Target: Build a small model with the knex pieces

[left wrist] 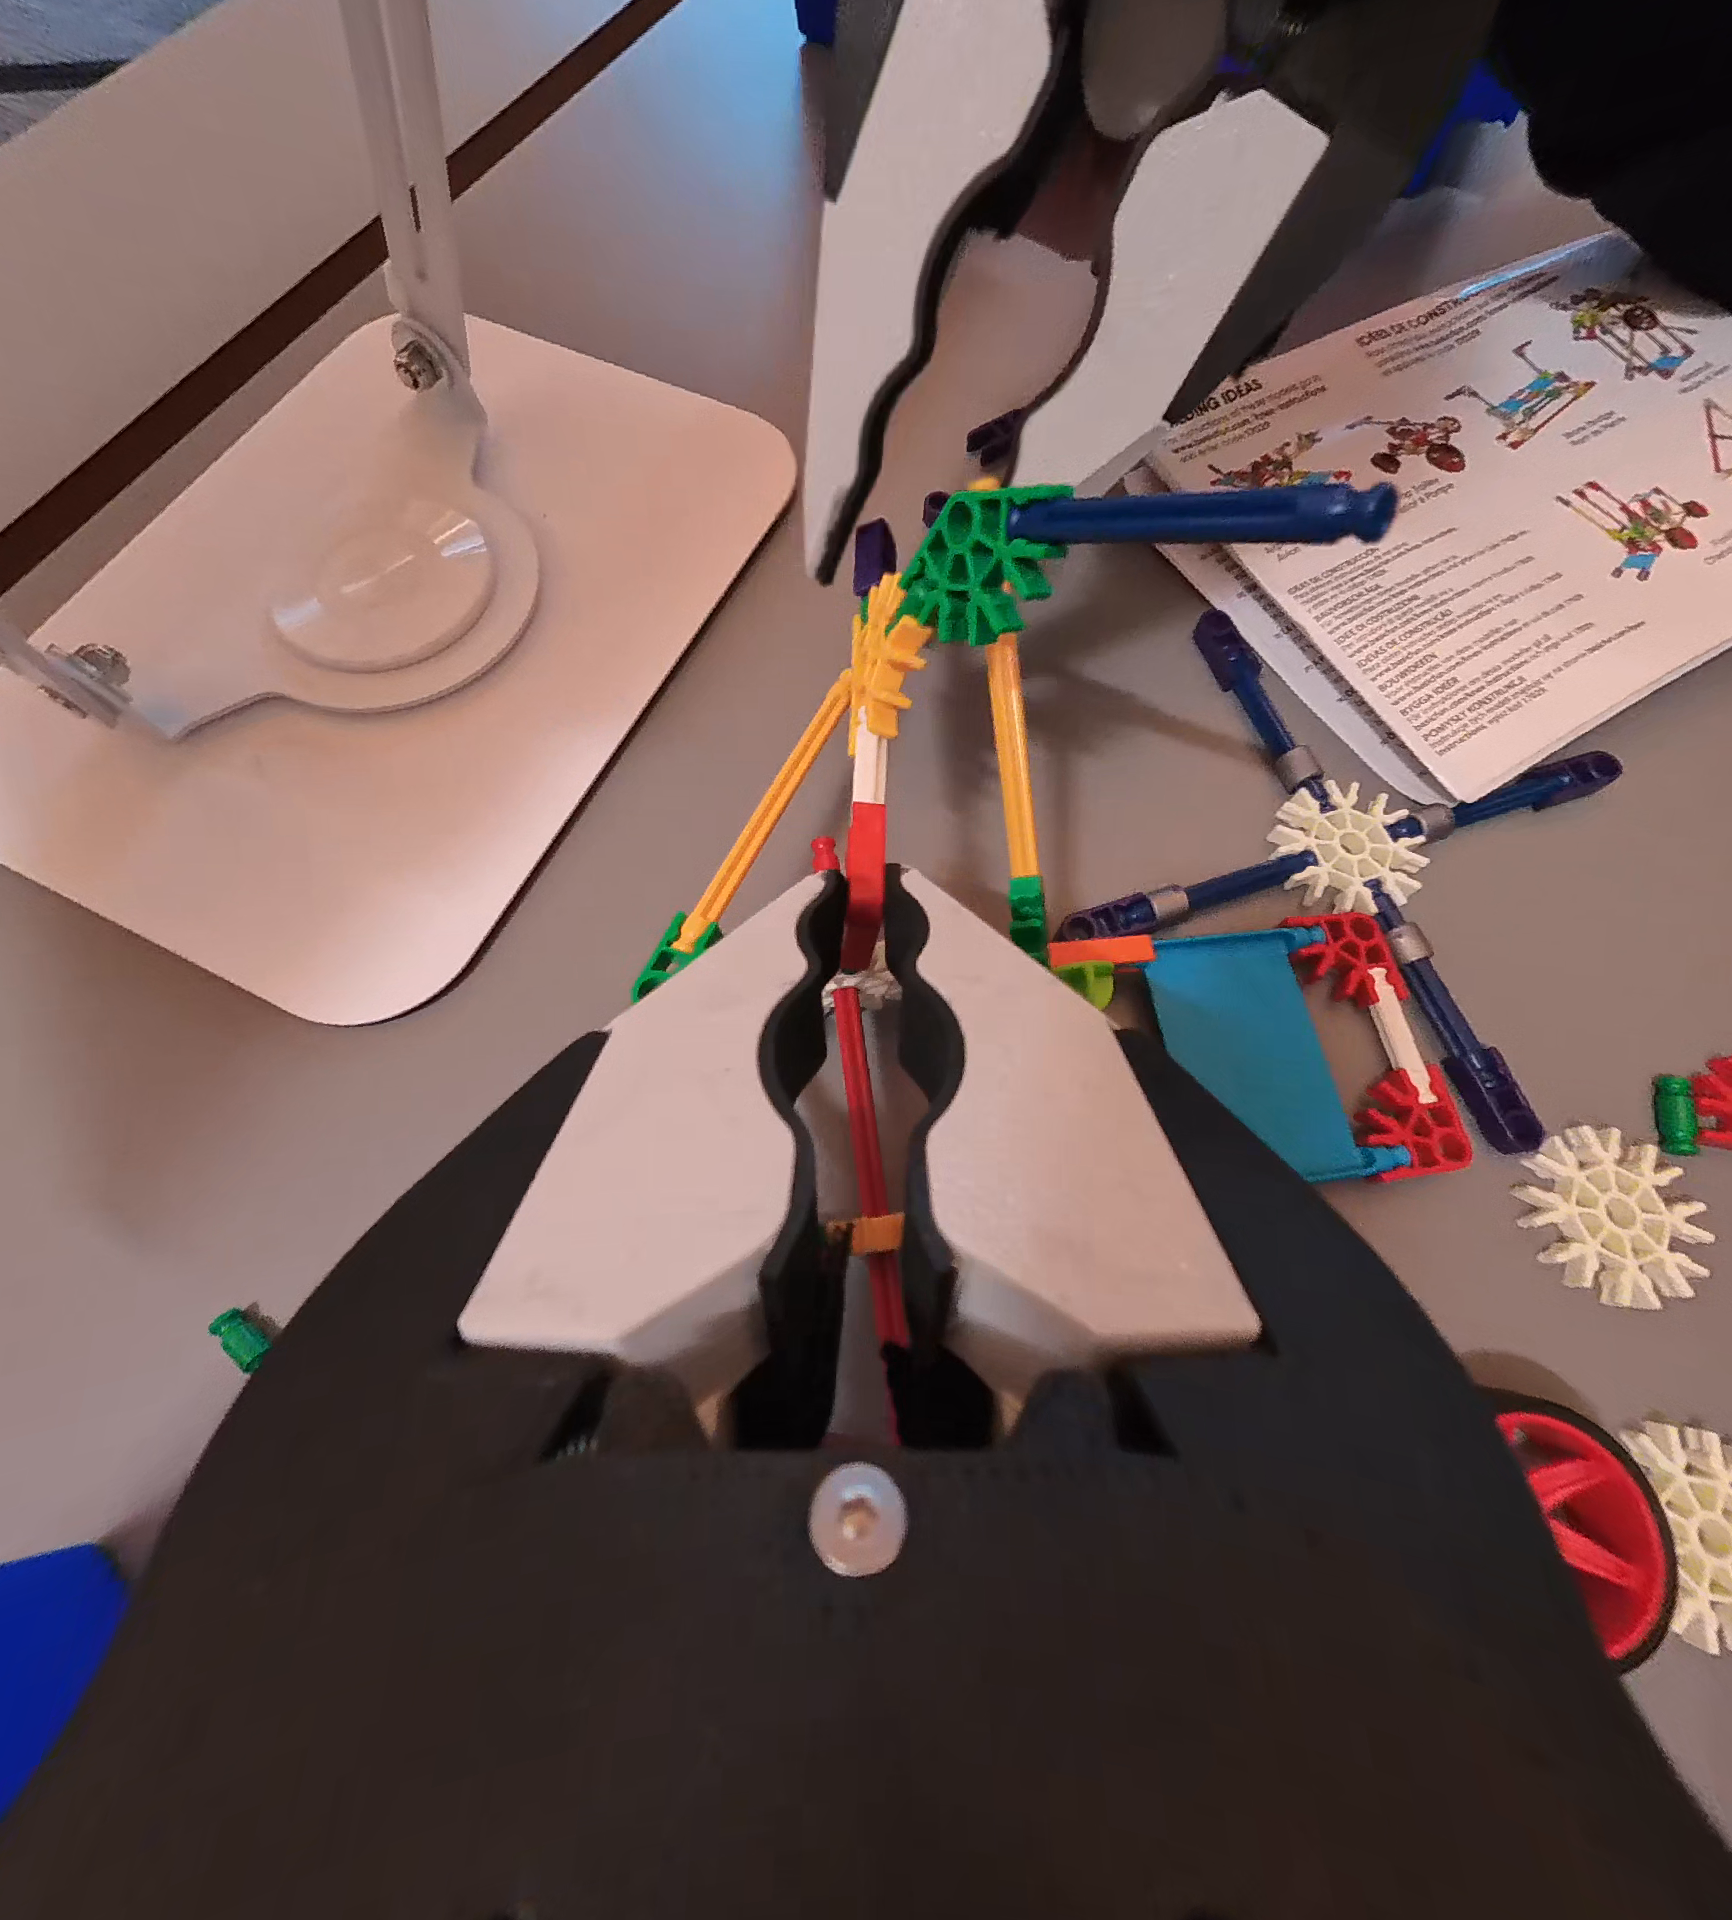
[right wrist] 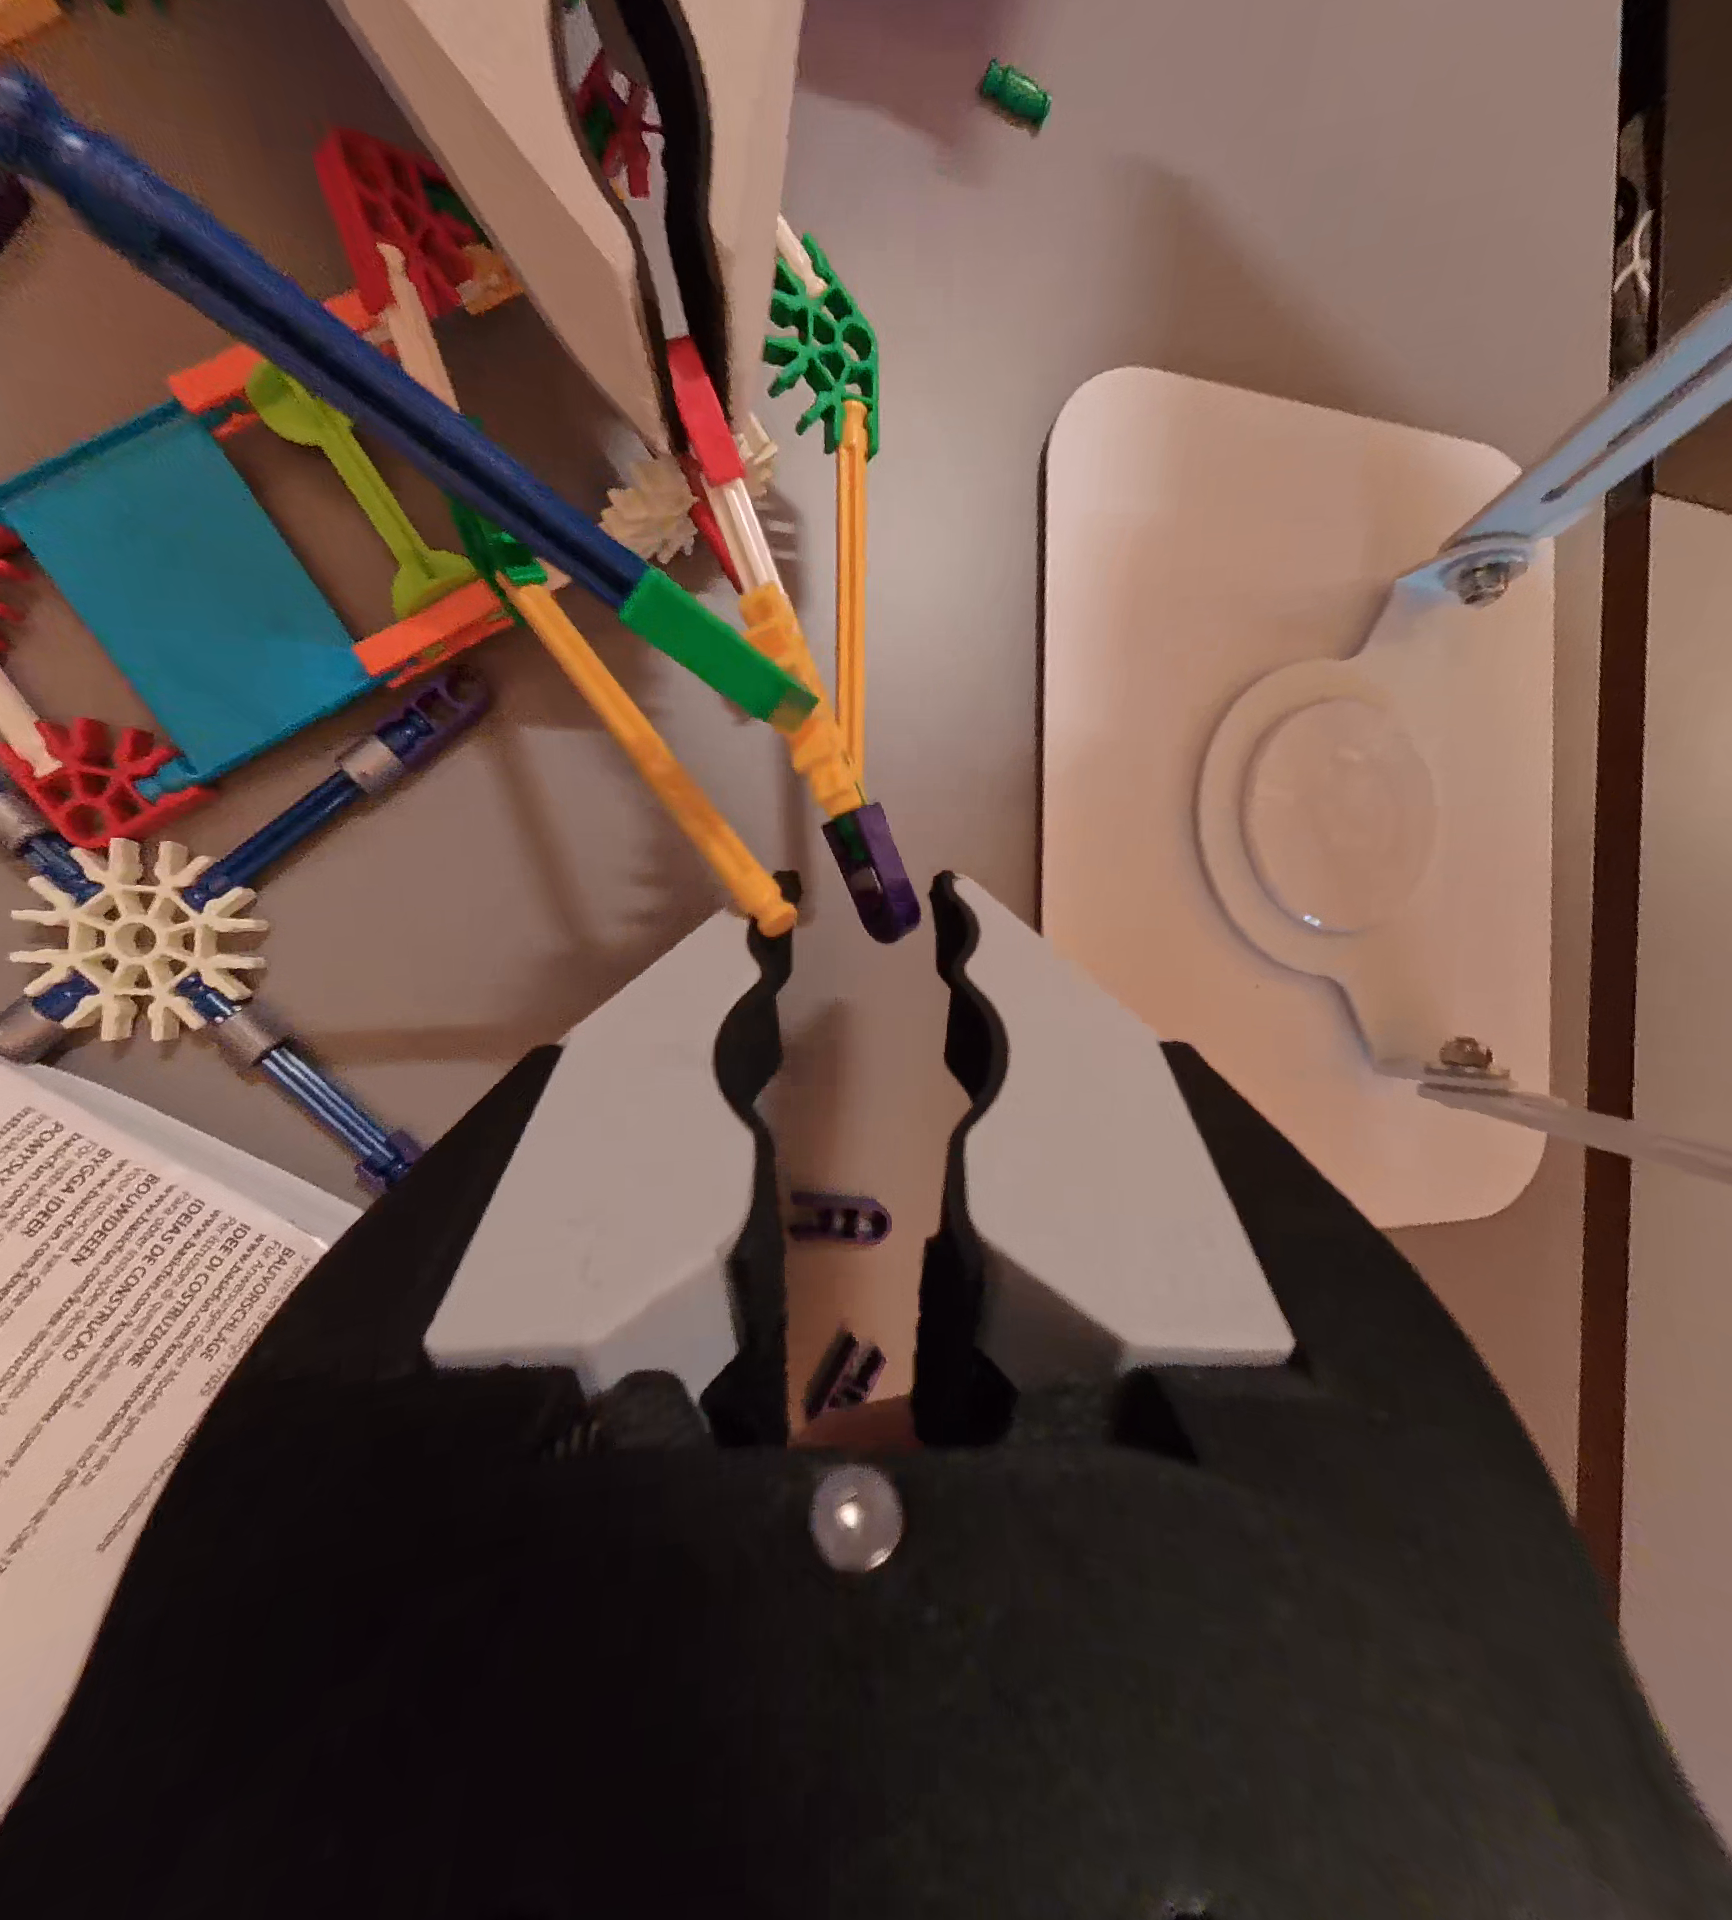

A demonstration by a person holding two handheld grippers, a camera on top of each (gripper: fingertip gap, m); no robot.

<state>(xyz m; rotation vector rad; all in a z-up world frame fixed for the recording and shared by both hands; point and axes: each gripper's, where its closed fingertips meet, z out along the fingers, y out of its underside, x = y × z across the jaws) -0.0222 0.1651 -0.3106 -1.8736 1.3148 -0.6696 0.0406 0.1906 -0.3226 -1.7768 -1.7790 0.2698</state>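
A rod-and-connector toy model stands on the grey table. My left gripper [left wrist: 864, 881] is shut on the model's red connector [left wrist: 864, 847], with a red rod [left wrist: 867, 1143] running back between the fingers. Above it are a yellow connector [left wrist: 883, 655], a green connector [left wrist: 971, 566] with a blue rod [left wrist: 1194, 514] sticking out to the right, and yellow rods [left wrist: 1007, 769]. My right gripper [right wrist: 867, 894] is open. A purple clip [right wrist: 877, 868] on the model's top end lies between its fingertips, and a yellow rod end [right wrist: 774, 909] is at its left fingertip. The right gripper also shows in the left wrist view [left wrist: 924, 514].
A white stand base [left wrist: 218, 831] with metal legs lies left of the model. An instruction booklet [left wrist: 1516, 540] lies at the right. A teal panel assembly [left wrist: 1246, 1049], white snowflake connectors [left wrist: 1350, 842], a red wheel [left wrist: 1589, 1538] and a green spacer [left wrist: 238, 1335] lie around. Spacing between my two grippers at the tips: around 8 centimetres. The green spacer [left wrist: 238, 1335] sits 15 centimetres or so from the ends of my left fingers. It turns up in the right wrist view [right wrist: 1024, 97] as well.
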